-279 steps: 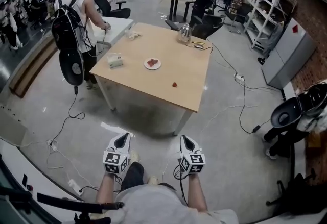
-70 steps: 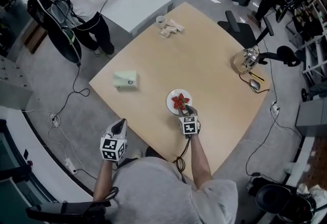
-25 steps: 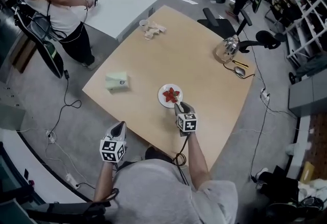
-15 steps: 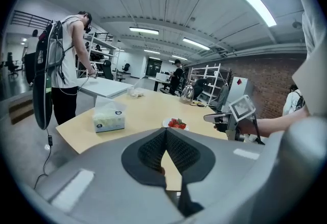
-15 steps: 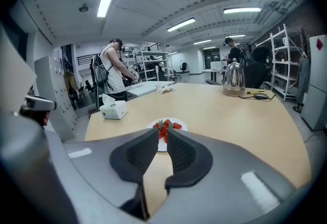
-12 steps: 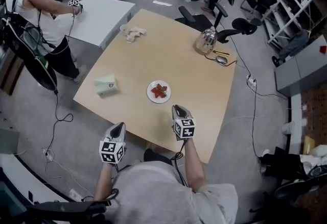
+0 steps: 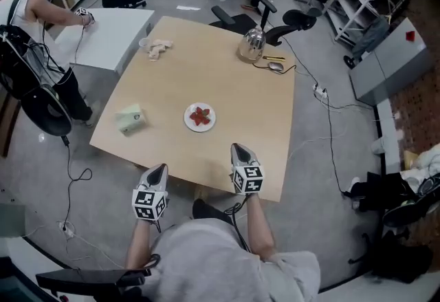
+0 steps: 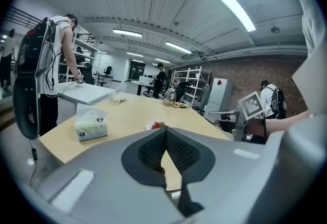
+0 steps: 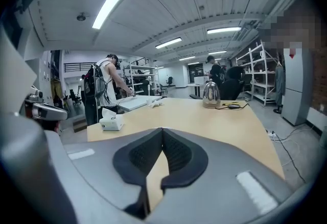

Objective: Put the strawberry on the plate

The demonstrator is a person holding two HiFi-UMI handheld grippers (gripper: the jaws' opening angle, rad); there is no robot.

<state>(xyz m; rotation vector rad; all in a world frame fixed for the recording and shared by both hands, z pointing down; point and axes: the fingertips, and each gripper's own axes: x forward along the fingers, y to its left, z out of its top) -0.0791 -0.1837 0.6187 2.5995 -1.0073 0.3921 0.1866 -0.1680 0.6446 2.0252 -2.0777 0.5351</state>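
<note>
The right hand-held gripper (image 7: pixel 238 151) is pulled back near, jaws just closed empty; the strawberry (image 7: pixel 200 115) is left on the plate (image 7: pixel 188 122).

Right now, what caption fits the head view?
Strawberries lie on the plate; left gripper and right gripper both shut.

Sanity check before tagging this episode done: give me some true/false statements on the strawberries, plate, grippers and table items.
The strawberries lie on the plate. True.
The right gripper holds a strawberry. False: its jaws have just closed on nothing.
In the head view, the tissue box sits right of the plate. False: it is to its left.
The kettle stands near the far edge of the table. True.
The left gripper is open. False: its jaws are shut.
</note>
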